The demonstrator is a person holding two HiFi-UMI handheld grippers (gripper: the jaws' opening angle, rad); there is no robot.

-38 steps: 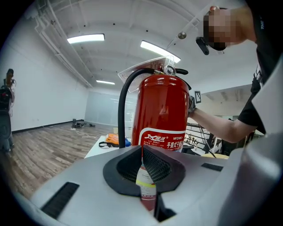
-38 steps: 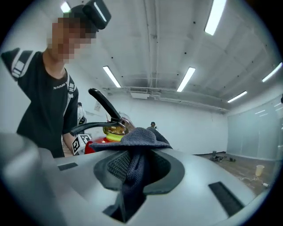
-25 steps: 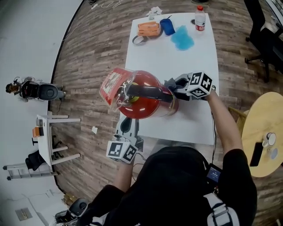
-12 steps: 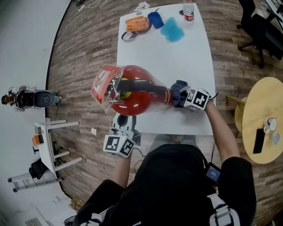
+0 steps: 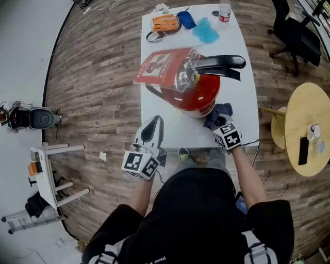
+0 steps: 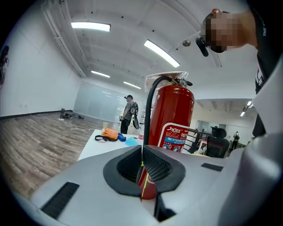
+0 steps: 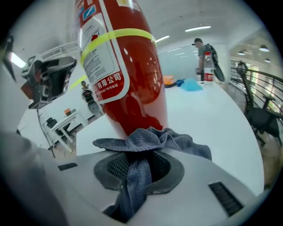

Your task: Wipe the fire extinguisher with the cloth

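Centre frame, the right gripper (image 5: pixel 217 121) pinches the grey cloth (image 5: pixel 220 110) at the red fire extinguisher (image 5: pixel 198 94) base; the left gripper (image 5: pixel 155 121), lower left, is closed on nothing.

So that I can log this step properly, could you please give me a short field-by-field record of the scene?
Extinguisher: red fire extinguisher upright on the white table, near its front edge
Cloth: grey-blue cloth bunched against the extinguisher's lower body
Right gripper: right gripper, fingers shut on the cloth
Left gripper: left gripper, fingers together with nothing between them, short of the extinguisher
Far end of table: water bottle and a few small items
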